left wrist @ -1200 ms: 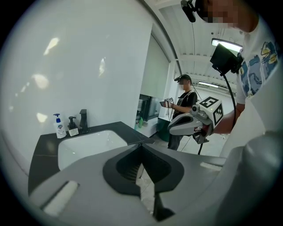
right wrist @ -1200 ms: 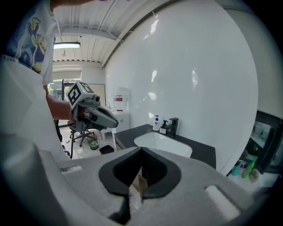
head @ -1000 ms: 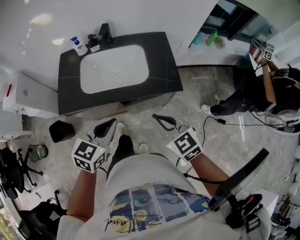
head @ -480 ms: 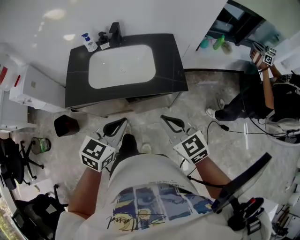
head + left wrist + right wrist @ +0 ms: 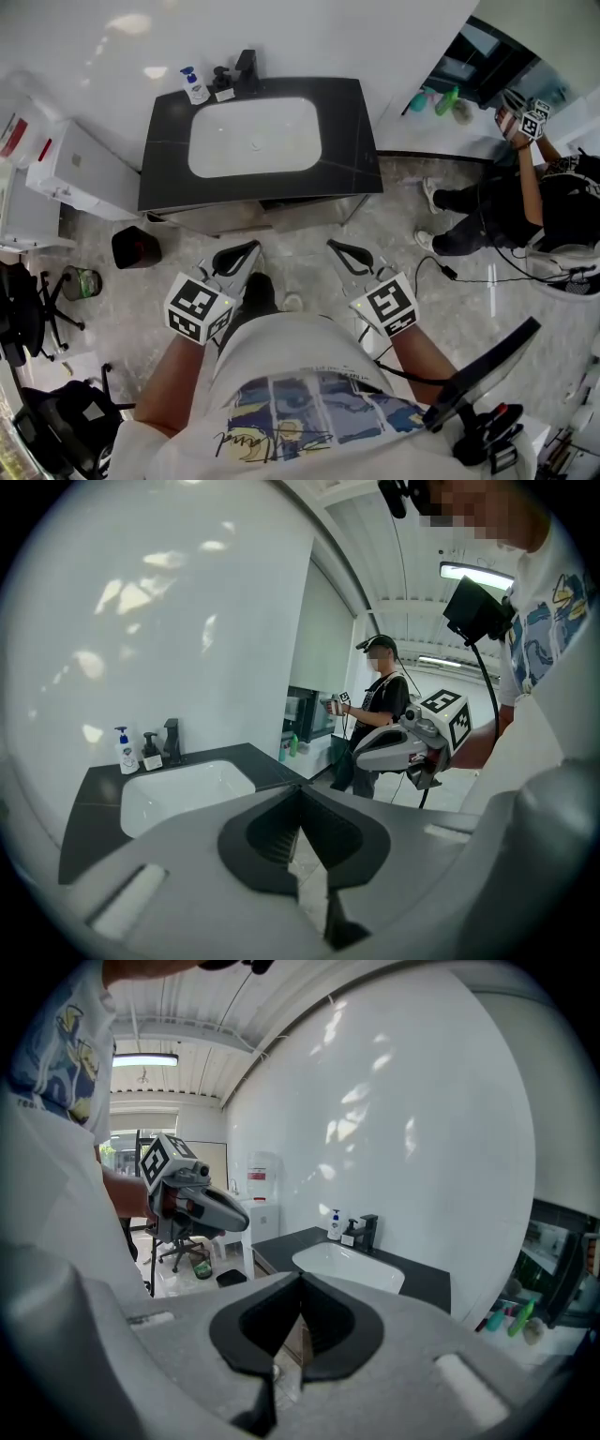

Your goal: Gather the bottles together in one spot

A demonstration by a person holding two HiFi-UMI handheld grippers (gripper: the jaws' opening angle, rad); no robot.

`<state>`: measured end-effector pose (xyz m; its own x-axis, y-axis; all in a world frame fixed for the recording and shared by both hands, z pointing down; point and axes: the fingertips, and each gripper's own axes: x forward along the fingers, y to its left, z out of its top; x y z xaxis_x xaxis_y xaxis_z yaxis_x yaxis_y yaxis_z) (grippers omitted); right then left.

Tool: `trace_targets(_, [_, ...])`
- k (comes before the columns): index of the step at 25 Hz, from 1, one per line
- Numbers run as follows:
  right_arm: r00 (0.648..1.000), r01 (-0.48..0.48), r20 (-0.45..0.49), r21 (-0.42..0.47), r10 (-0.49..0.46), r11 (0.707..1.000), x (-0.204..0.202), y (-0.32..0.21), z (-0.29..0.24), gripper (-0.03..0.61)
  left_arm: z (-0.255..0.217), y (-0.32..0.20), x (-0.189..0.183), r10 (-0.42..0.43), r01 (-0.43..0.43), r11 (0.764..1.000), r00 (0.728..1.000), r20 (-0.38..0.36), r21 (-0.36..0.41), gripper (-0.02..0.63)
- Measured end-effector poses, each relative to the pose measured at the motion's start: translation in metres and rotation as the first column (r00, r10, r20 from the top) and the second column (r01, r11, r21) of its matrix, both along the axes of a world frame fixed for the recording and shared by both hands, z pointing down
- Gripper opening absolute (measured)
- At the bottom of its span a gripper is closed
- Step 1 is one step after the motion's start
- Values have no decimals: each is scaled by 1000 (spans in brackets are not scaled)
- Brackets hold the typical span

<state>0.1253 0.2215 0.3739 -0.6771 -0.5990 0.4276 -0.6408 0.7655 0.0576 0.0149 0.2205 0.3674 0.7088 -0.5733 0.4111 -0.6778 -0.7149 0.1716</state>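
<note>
White blue-capped pump bottle (image 5: 195, 86) beside small dark bottle (image 5: 222, 79); left hand-held gripper (image 5: 251, 247), right hand-held gripper (image 5: 334, 246) both closed, empty.

Two pump bottles (image 5: 195, 85) — upright behind sink (image 5: 216, 155)

Dressed in a white short-sleeved T-shirt (image 5: 286, 352), printed across the front with a blue-and-yellow painted panel and a line of black script beneath it. Fitted with a grey left tool (image 5: 236, 256) and a grey right tool (image 5: 348, 254), both black-lined along the jaws and each topped by a white cube (image 5: 198, 310) bearing black square markers. Trailed by a thin black cable (image 5: 403, 372) at the right wrist, with a dark trouser leg (image 5: 253, 292) below.
</note>
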Motion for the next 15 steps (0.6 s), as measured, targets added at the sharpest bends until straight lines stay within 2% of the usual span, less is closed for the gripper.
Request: trace_targets(15, [1000, 12, -10, 5, -12, 1000, -6, -4, -1, 0, 2, -1, -5, -2, 2, 1000, 1000, -3, -7, 2])
